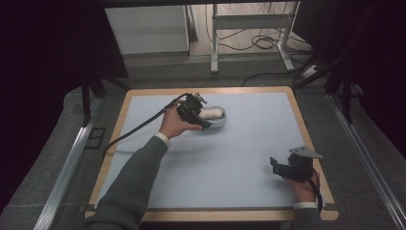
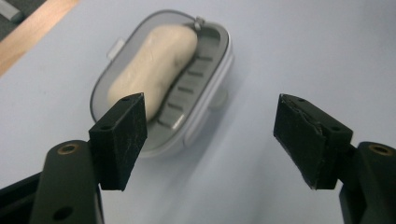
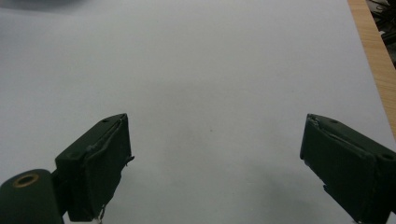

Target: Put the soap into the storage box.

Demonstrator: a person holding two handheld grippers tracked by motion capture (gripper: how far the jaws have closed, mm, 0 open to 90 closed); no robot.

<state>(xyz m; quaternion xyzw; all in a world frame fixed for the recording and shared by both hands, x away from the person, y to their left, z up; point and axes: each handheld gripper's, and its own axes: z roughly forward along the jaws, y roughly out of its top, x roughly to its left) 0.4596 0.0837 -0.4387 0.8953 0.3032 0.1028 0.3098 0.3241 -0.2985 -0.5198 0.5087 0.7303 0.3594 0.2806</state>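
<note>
Left tool (image 1: 203, 111) is wide open and holds nothing. It sits over the far middle part of the counter (image 1: 249, 143), right by a soap dish (image 1: 216, 118). In the left gripper view, the two black jaws of this tool (image 2: 210, 135) stand far apart, and the soap dish (image 2: 205, 88) lies just past them, closer to the jaw on the left side of that view. The dish is grey and see-through, with little ridges inside. A pale bar of soap (image 2: 154, 65) lies in it, long and round at the ends. The soap (image 1: 210, 113) looks white from above.

The right tool (image 1: 276, 165) is near the right front corner of the counter, well apart from the dish. It is wide open too and holds nothing. In the right gripper view, this tool (image 3: 215, 158) has bare blue counter (image 3: 210, 70) between its jaws, and a wooden edge (image 3: 373, 51) runs along the right side.

A grey sleeve (image 1: 134, 182) reaches in from the bottom toward the left tool.
</note>
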